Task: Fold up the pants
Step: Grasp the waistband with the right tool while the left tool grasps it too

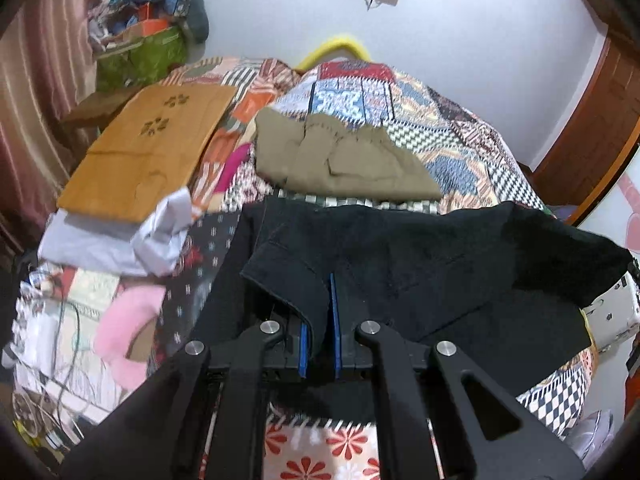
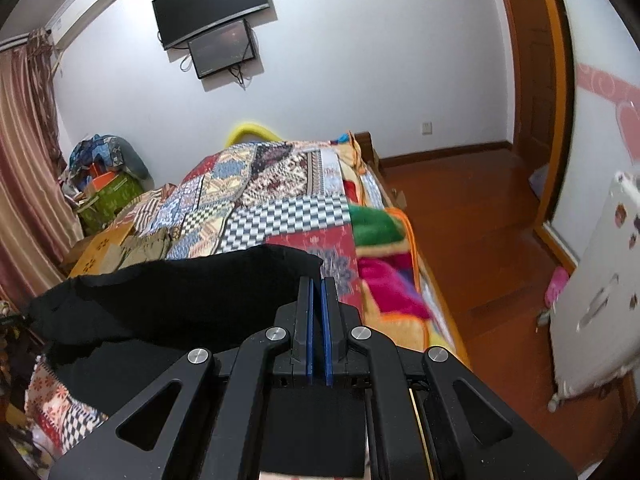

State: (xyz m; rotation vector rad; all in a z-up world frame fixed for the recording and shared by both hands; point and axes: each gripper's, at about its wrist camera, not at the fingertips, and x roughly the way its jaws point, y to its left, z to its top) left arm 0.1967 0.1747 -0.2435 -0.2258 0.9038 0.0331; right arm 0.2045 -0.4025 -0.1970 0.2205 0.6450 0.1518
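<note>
Black pants (image 1: 420, 272) hang stretched between my two grippers above a patchwork bedspread (image 1: 400, 100). My left gripper (image 1: 320, 292) is shut on a fold of the black cloth, which bunches between its blue pads. In the right wrist view the same pants (image 2: 172, 300) spread to the left, and my right gripper (image 2: 318, 284) is shut on their edge near the corner. A folded olive-brown garment (image 1: 340, 160) lies on the bed beyond the pants; a small part of this olive-brown garment (image 2: 148, 246) also shows in the right wrist view.
A wooden board (image 1: 148, 148) rests on the bed's left side over white cloth (image 1: 112, 240). Pink cushion (image 1: 128, 328) and cables lie lower left. Bags are piled in the far corner (image 1: 152, 24). Right of the bed are a wooden floor (image 2: 480, 260), a door frame (image 2: 540, 80) and a white cabinet (image 2: 592, 288).
</note>
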